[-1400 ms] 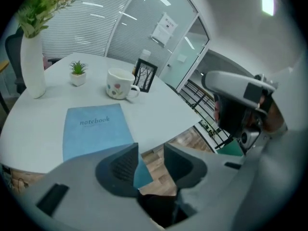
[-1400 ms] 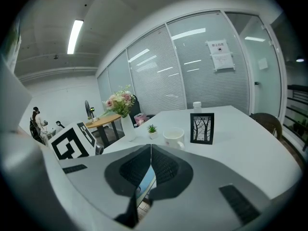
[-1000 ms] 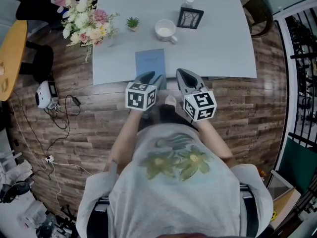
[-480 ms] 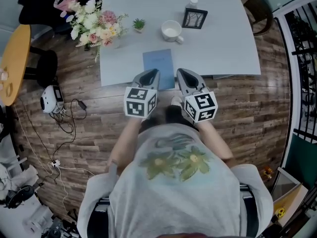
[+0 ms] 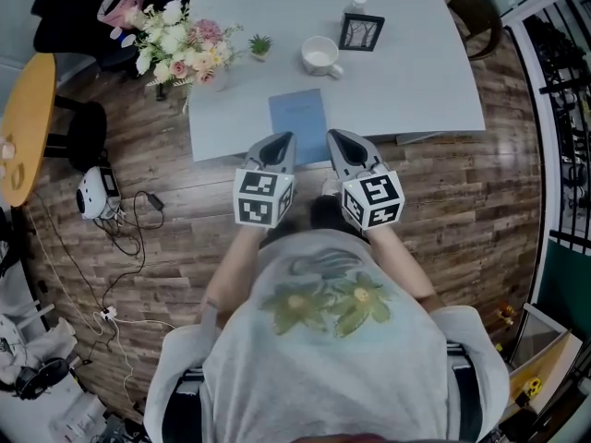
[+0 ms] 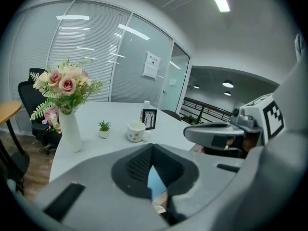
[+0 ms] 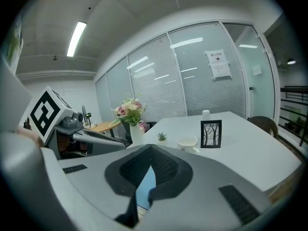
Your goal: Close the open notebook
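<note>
The blue notebook lies closed and flat near the front edge of the white table. My left gripper hangs just short of the notebook's near left corner, jaws shut with nothing between them. My right gripper is beside it at the near right corner, its jaws also together and empty. In the left gripper view a sliver of the notebook shows below the closed left gripper. The right gripper view shows the same blue cover under the right gripper.
Behind the notebook stand a white mug, a black picture frame, a small bottle and a tiny potted plant. A vase of flowers is at the table's left edge. A round wooden table and cables are on the left.
The left gripper's jaws have gone from partly open to shut. Both grippers have lifted and drawn slightly back from the notebook's near edge.
</note>
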`<move>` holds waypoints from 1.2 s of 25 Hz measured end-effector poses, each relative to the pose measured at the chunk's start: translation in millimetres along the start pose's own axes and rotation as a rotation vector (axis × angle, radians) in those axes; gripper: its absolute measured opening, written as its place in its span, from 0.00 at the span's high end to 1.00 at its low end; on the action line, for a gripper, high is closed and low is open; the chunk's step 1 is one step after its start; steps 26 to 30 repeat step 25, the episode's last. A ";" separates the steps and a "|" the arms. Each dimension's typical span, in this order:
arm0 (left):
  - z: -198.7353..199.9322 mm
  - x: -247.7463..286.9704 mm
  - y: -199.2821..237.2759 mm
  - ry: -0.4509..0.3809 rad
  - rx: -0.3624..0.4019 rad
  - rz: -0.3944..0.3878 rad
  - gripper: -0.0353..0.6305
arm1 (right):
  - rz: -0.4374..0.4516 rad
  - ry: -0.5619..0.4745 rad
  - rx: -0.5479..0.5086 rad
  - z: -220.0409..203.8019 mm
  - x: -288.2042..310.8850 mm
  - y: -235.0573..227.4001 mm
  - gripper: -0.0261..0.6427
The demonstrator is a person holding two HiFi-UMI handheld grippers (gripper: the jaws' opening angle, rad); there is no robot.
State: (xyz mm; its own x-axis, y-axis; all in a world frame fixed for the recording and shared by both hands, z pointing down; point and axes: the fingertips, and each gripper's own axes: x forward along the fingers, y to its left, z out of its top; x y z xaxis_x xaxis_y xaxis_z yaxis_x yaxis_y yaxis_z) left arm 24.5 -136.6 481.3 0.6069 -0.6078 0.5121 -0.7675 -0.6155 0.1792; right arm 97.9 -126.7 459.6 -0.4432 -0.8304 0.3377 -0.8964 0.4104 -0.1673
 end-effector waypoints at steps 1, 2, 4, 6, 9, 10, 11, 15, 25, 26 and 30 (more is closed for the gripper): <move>-0.2 -1.6 -0.4 -0.002 0.002 -0.001 0.94 | 0.000 0.000 -0.002 -0.1 -1.0 1.6 0.94; -0.4 -3.0 -0.9 -0.003 0.003 -0.003 0.94 | -0.001 0.000 -0.005 -0.1 -2.0 3.0 0.94; -0.7 -5.4 -1.6 -0.006 0.004 -0.009 0.94 | -0.005 0.001 -0.008 -0.5 -3.4 5.2 0.94; -0.9 -7.9 -2.0 -0.010 0.006 -0.013 0.94 | -0.009 0.003 -0.009 -1.4 -4.9 7.2 0.94; -0.6 -11.6 -2.8 -0.013 0.007 -0.015 0.94 | -0.015 0.006 -0.010 -1.9 -7.7 9.8 0.94; -0.5 -12.5 -2.8 -0.013 0.007 -0.016 0.94 | -0.017 0.007 -0.010 -2.0 -8.4 10.4 0.94; -0.5 -13.0 -2.6 -0.013 0.007 -0.016 0.94 | -0.018 0.007 -0.010 -2.3 -8.7 10.9 0.94; -2.4 -14.3 -1.4 -0.008 0.007 -0.016 0.94 | -0.022 0.013 -0.008 -5.5 -9.6 12.9 0.94; -2.6 -16.5 3.6 -0.003 -0.002 -0.013 0.94 | -0.027 0.040 -0.006 -11.6 -7.3 14.8 0.94; -2.6 -16.5 3.6 -0.003 -0.002 -0.013 0.94 | -0.027 0.040 -0.006 -11.6 -7.3 14.8 0.94; -2.6 -16.5 3.6 -0.003 -0.002 -0.013 0.94 | -0.027 0.040 -0.006 -11.6 -7.3 14.8 0.94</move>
